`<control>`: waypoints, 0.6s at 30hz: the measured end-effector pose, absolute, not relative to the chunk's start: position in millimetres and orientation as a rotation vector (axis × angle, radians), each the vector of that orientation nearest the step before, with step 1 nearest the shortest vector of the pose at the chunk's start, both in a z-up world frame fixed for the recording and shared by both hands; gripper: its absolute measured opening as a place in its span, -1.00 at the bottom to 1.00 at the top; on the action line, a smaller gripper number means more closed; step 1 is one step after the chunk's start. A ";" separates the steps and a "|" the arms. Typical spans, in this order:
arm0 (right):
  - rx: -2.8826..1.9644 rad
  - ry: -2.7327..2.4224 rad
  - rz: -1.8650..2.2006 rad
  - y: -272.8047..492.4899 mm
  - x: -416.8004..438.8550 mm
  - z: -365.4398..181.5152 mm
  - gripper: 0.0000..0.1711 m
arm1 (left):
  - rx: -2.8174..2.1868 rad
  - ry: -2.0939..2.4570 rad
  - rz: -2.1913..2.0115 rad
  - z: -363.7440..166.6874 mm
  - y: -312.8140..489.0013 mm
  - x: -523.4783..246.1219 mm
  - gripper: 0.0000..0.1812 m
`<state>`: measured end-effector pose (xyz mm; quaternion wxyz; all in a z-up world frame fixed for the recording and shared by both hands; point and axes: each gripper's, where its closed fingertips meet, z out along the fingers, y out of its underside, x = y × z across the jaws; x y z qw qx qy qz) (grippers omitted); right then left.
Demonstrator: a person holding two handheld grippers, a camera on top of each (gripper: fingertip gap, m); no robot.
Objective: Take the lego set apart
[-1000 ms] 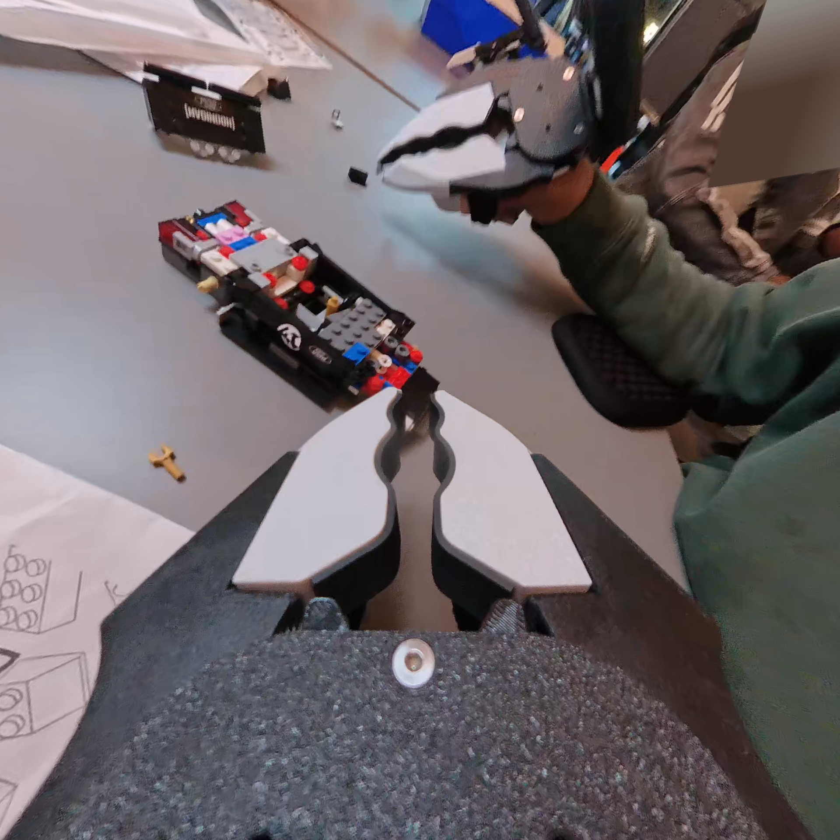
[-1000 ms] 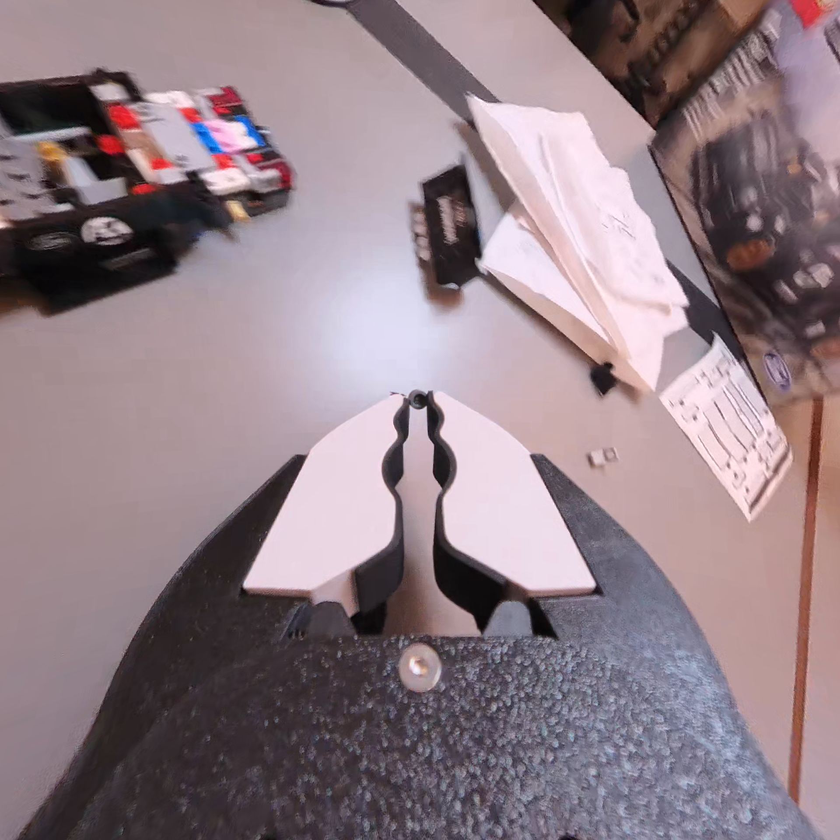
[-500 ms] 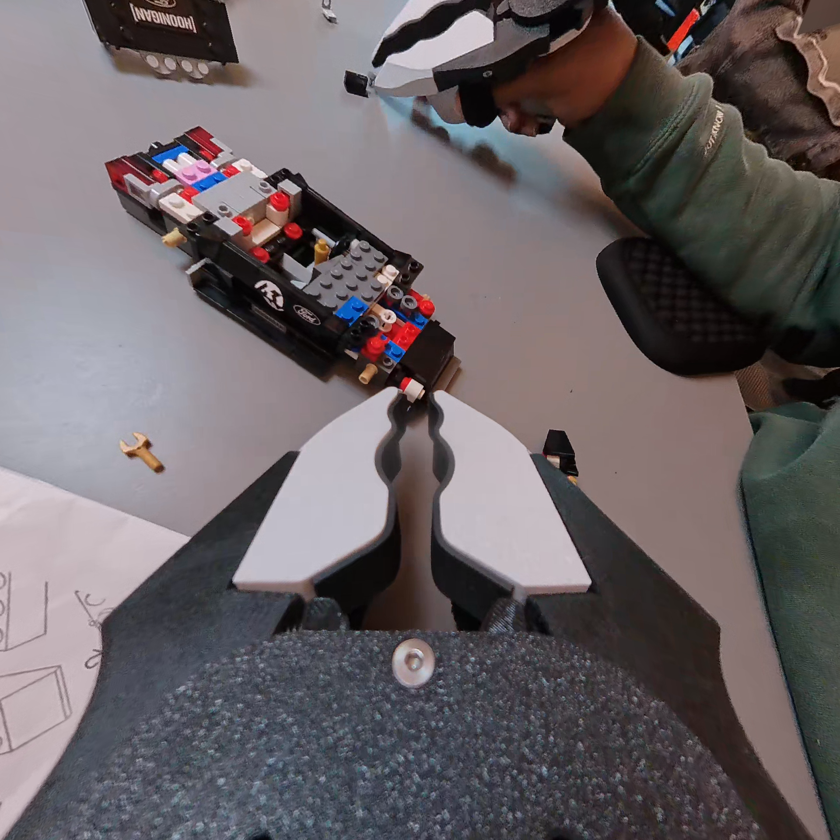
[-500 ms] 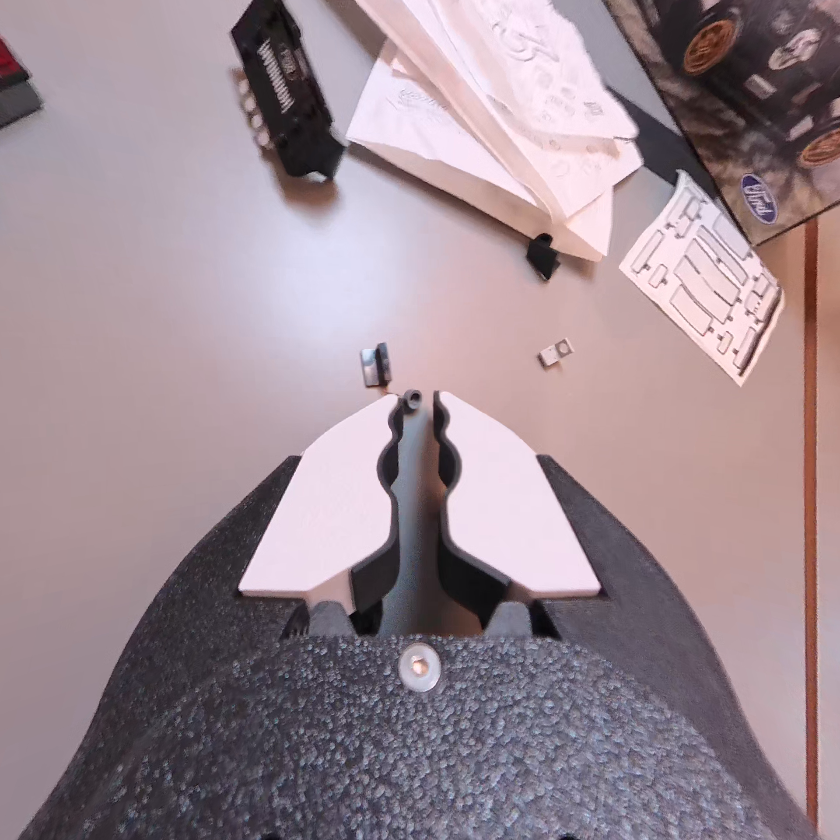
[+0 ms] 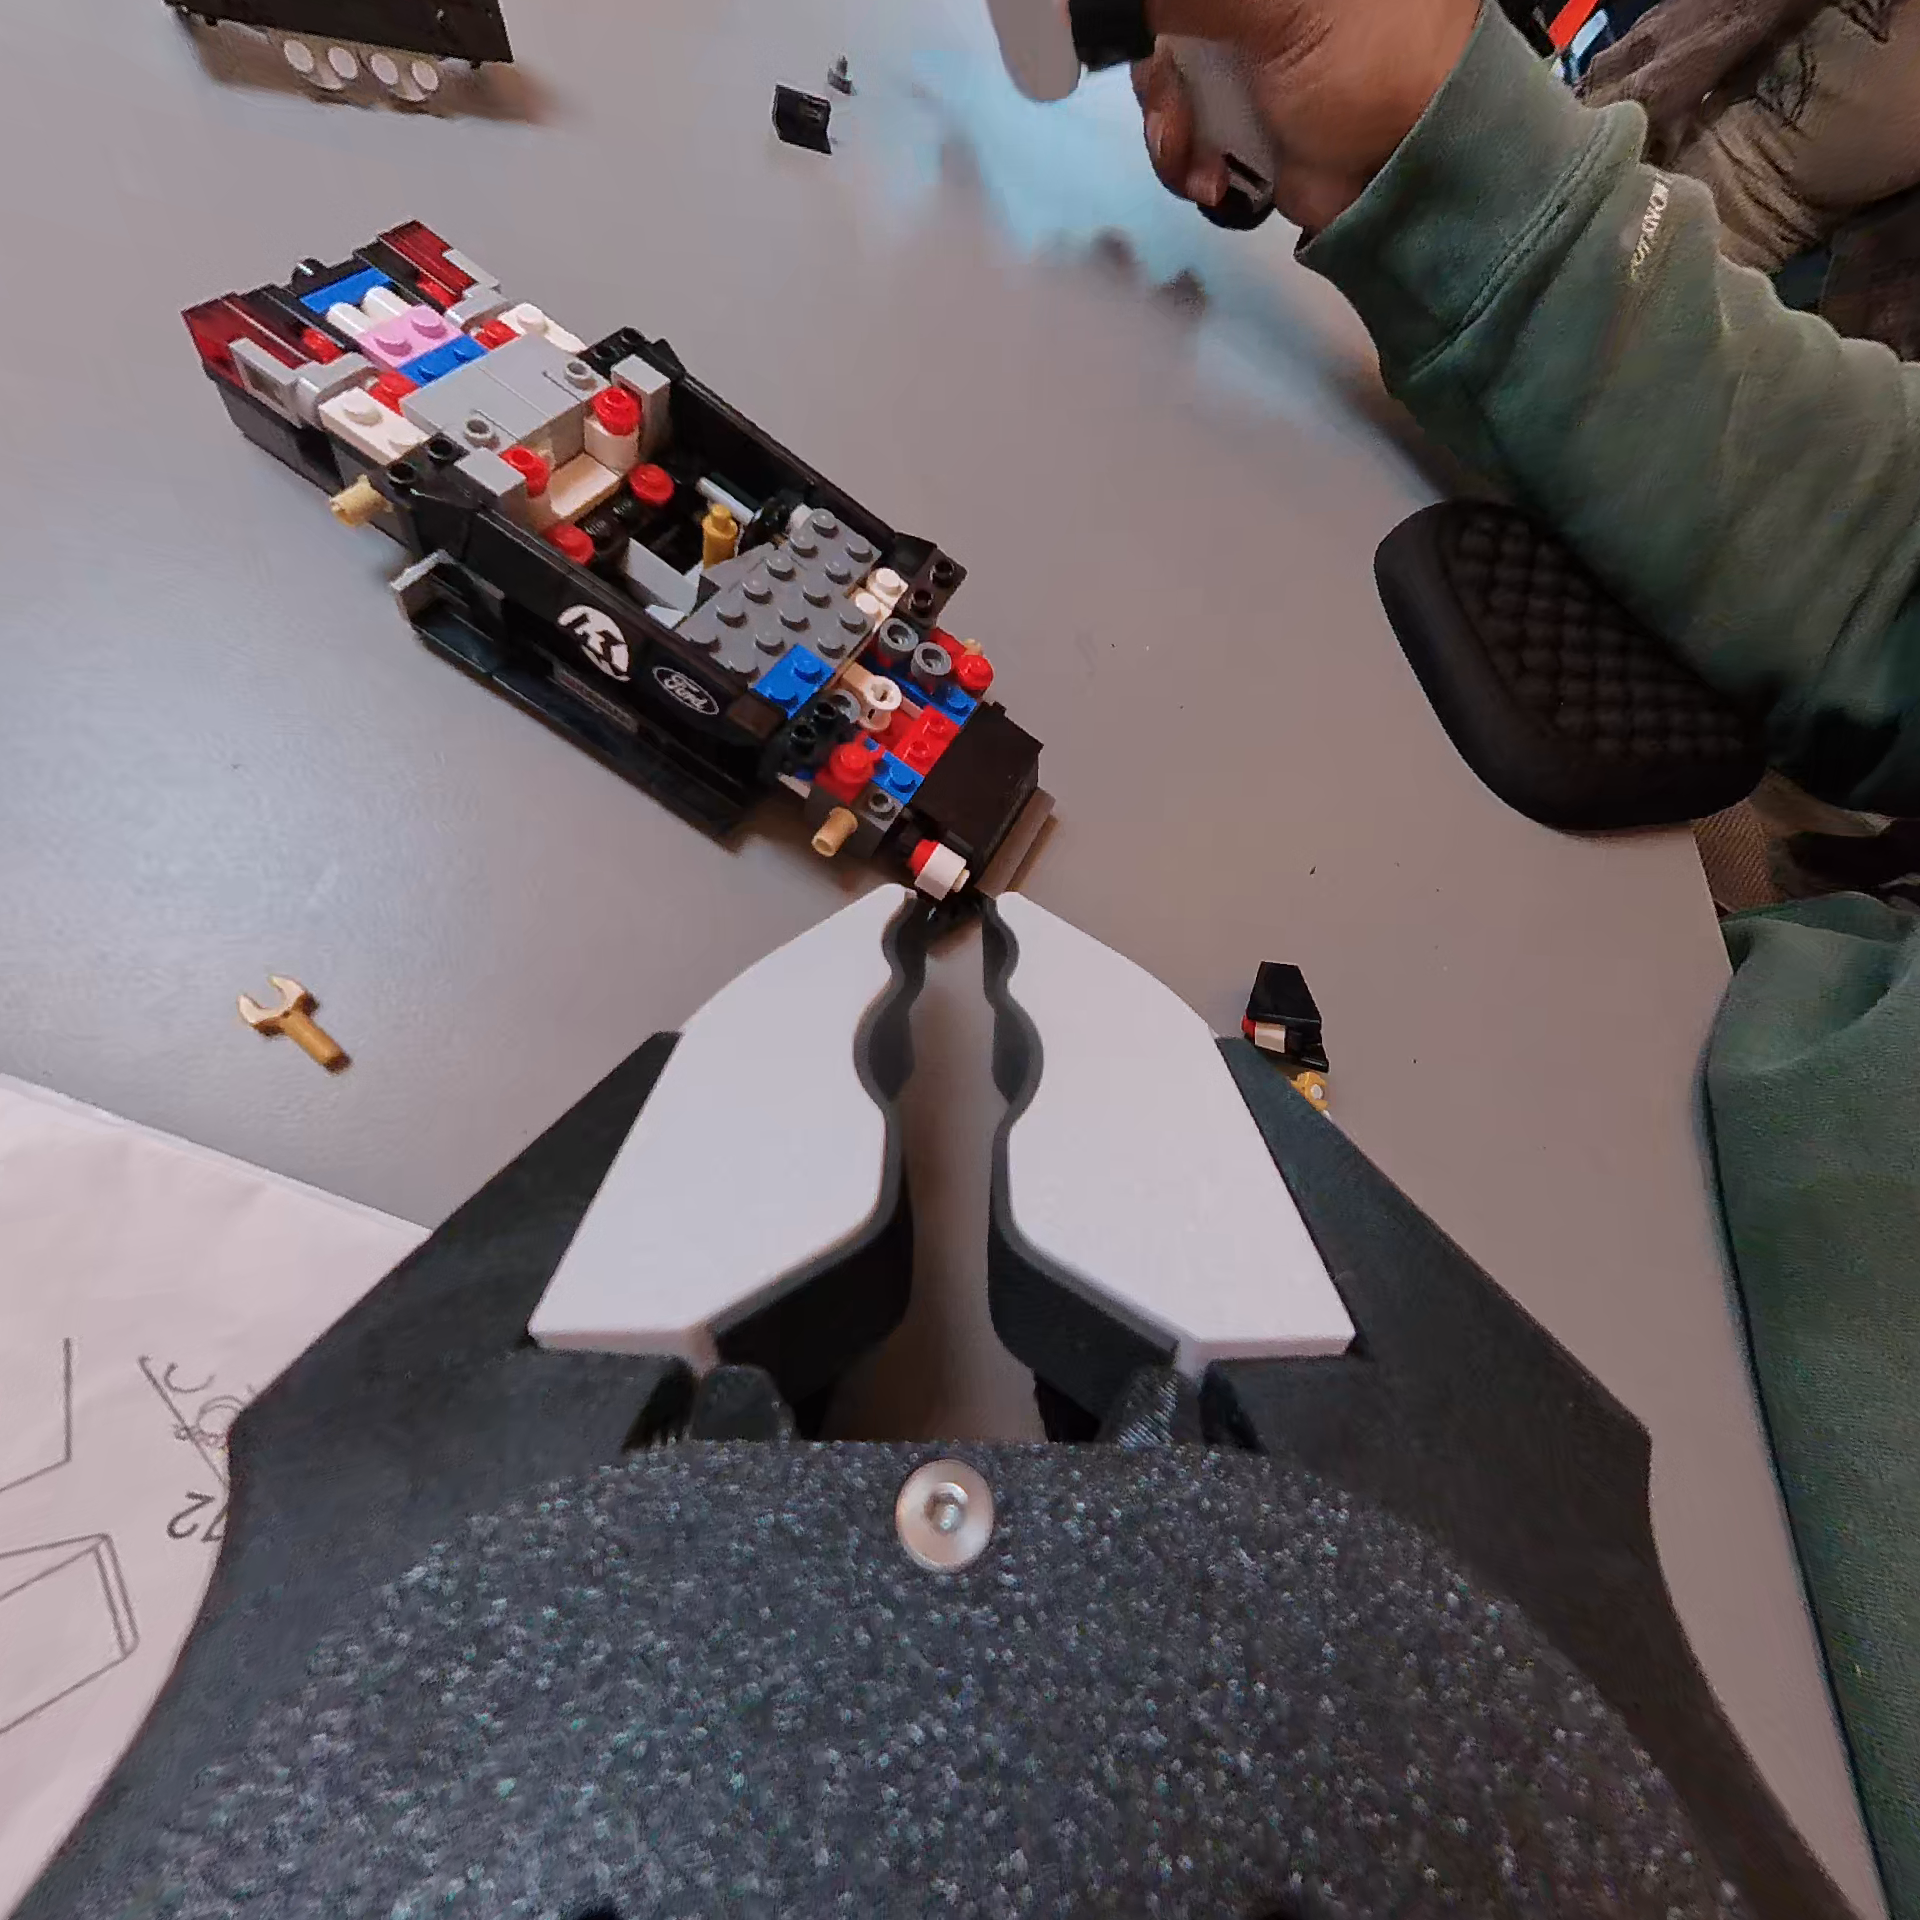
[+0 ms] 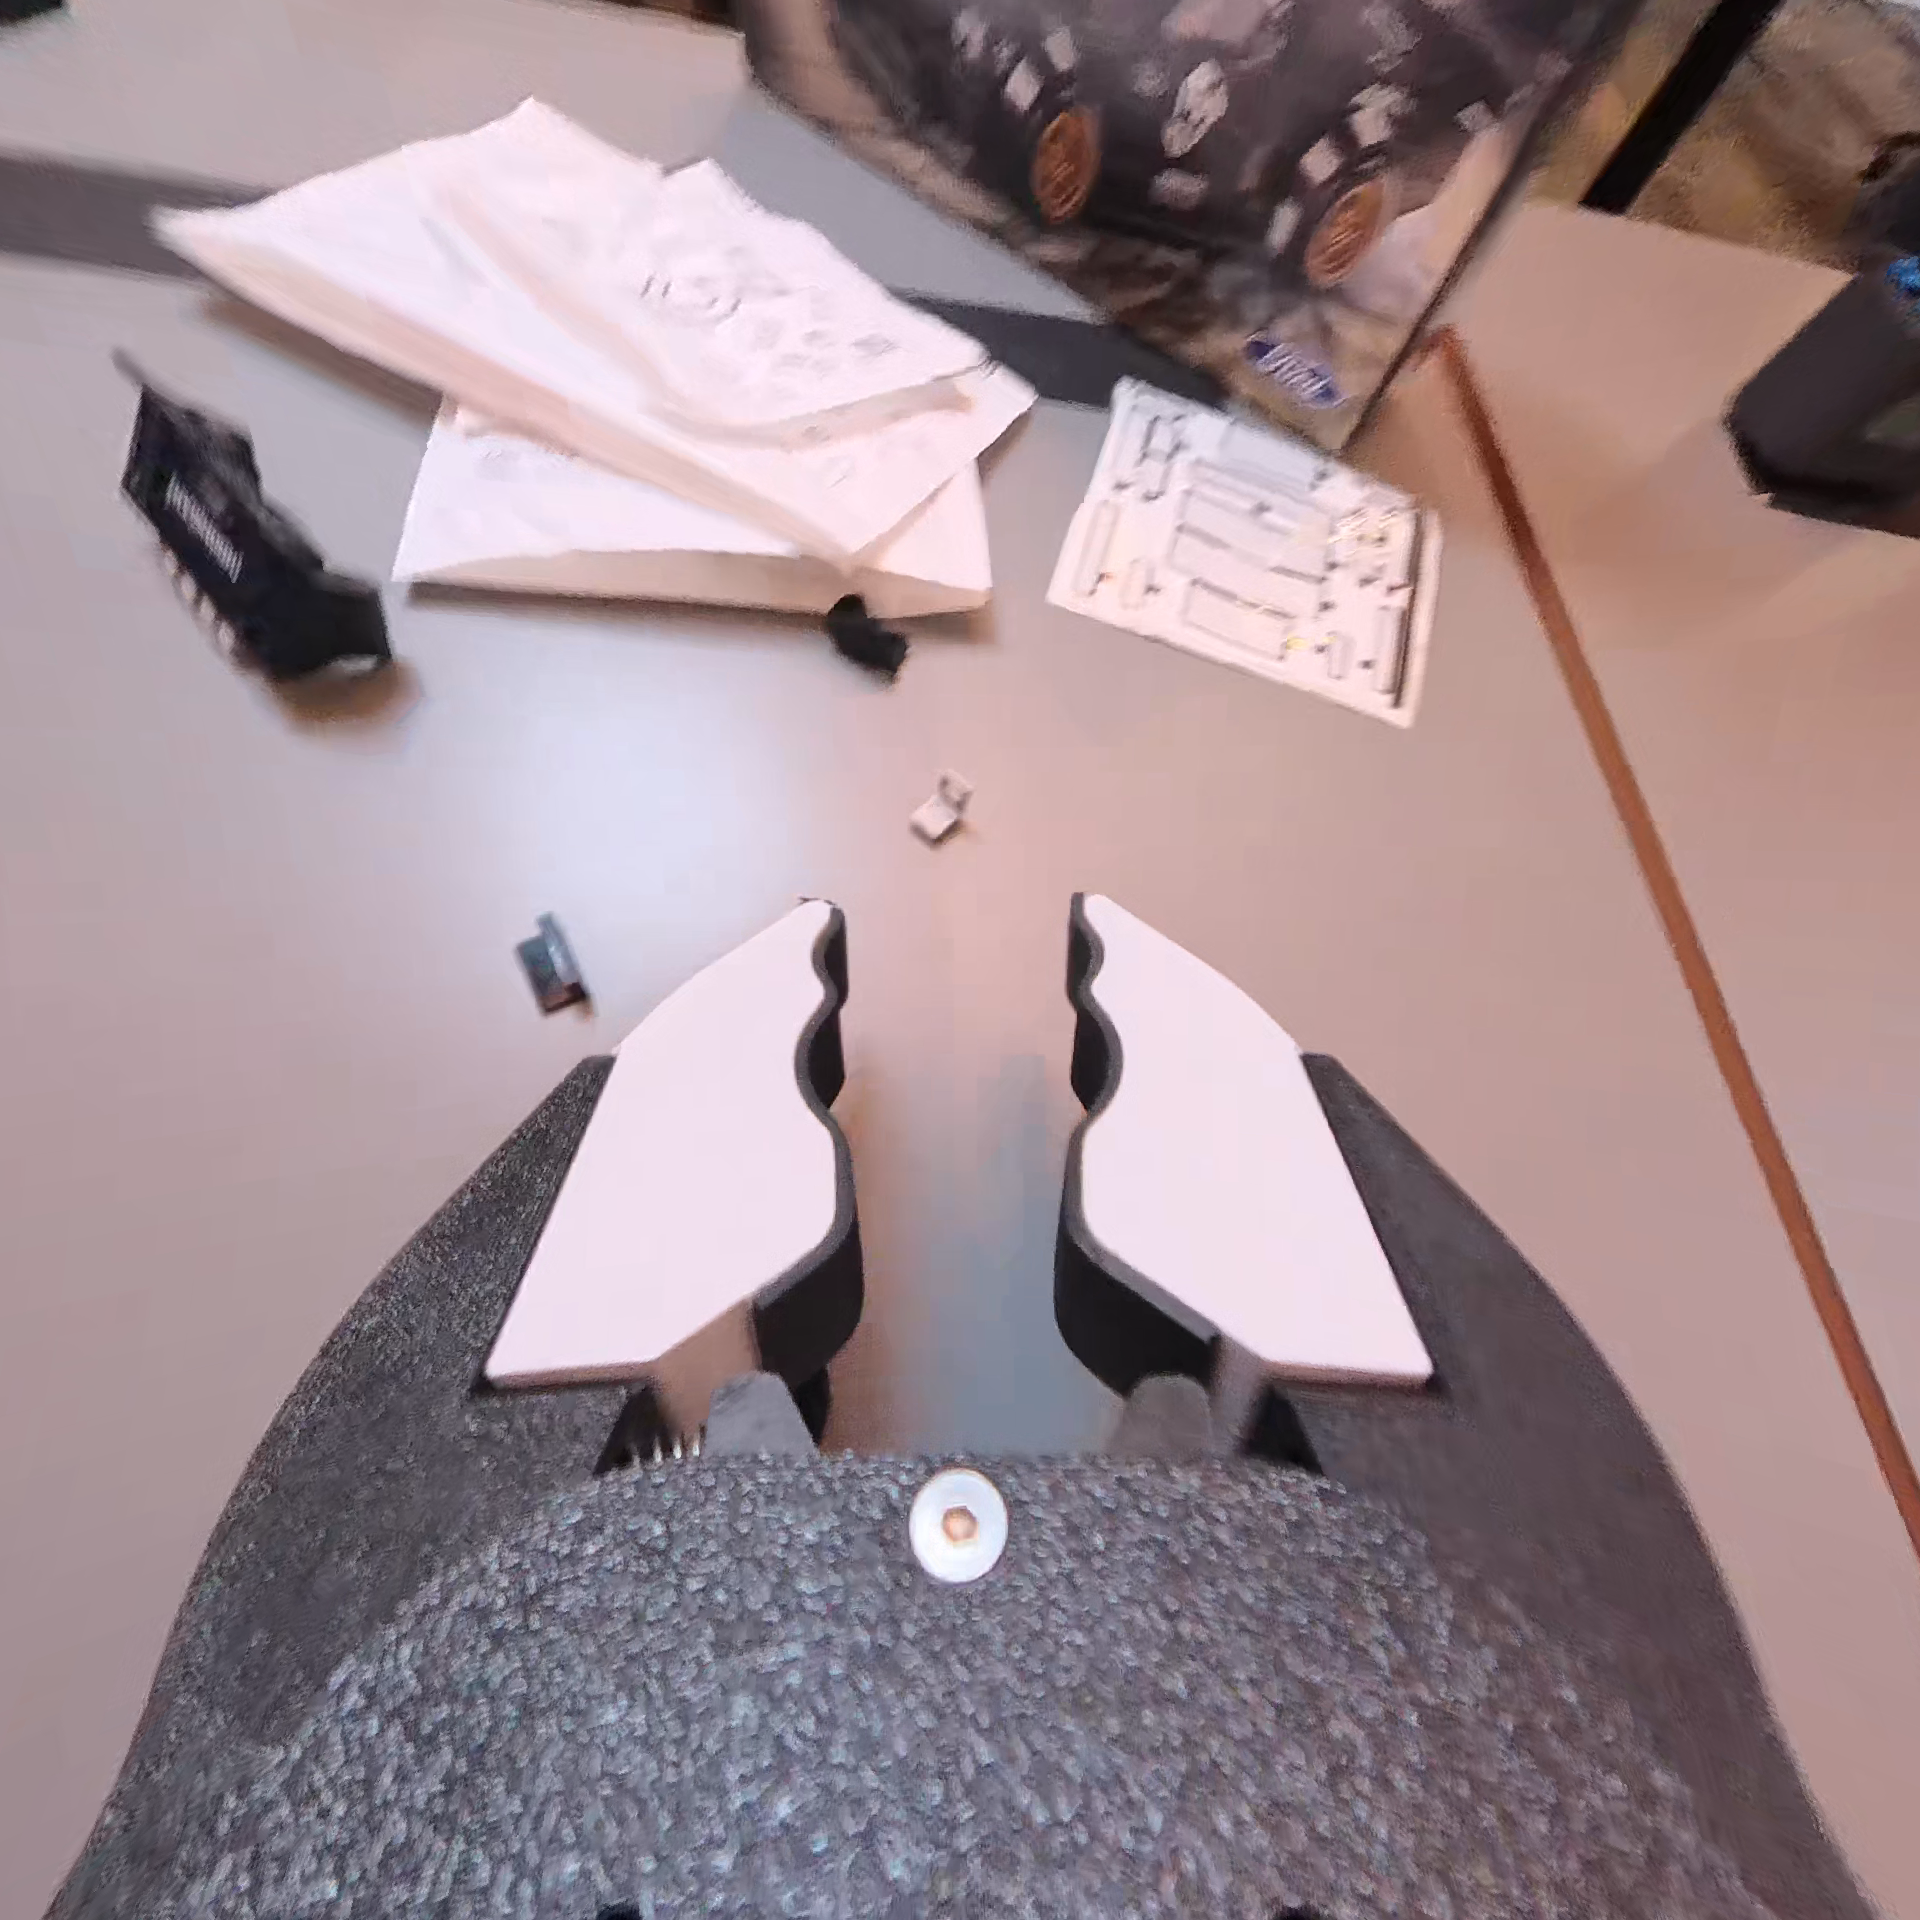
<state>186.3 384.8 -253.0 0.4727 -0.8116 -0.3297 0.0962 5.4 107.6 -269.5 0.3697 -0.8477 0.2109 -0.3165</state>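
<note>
The partly stripped black lego car (image 5: 623, 540) lies on the grey table (image 5: 208, 831) in the left wrist view, with red, blue, grey and white bricks on top. My left gripper (image 5: 945, 909) is at the car's near end, just below a red and white round piece (image 5: 938, 865). Its tips are shut on a small black part of that end. My right gripper (image 6: 954, 914) is open over bare table with nothing between its fingers. The hand (image 5: 1247, 104) holding it shows at the top of the left wrist view.
Near the right gripper lie a small light grey piece (image 6: 943, 808), a dark piece (image 6: 551, 961), a black lettered plate (image 6: 229, 540), folded papers (image 6: 644, 343), a sticker sheet (image 6: 1247, 561) and the set's box (image 6: 1195, 156). A gold wrench (image 5: 289, 1023) and a black wedge (image 5: 1283, 1013) lie near the left gripper. To reach the small light grey piece (image 6: 943, 808) in a straight line is about 5 cm for my right fingers, about 35 cm for my left.
My right gripper carried a small dark round piece away from the car, then opened wide; the piece is no longer at its tips. My left gripper stayed shut on the car's end.
</note>
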 end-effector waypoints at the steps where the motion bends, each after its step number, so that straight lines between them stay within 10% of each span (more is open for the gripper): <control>1: -1.952 -0.762 0.244 388.1 188.9 -244.2 -0.53 | -2.176 0.542 -0.812 -269.6 107.6 5.5 -0.89; 10: -1.423 -0.854 0.430 337.5 135.6 -163.5 -0.48 | -1.938 0.491 -0.708 -226.5 120.9 -4.2 -1.00; 12: -1.297 -0.959 0.496 308.6 116.7 -154.1 -1.00 | -1.820 0.448 -0.633 -201.4 124.4 -14.3 -1.00; 18: -1.066 -1.433 0.968 168.3 51.2 -155.4 -1.00 | -1.724 0.500 -0.499 -142.9 110.1 -18.1 -1.00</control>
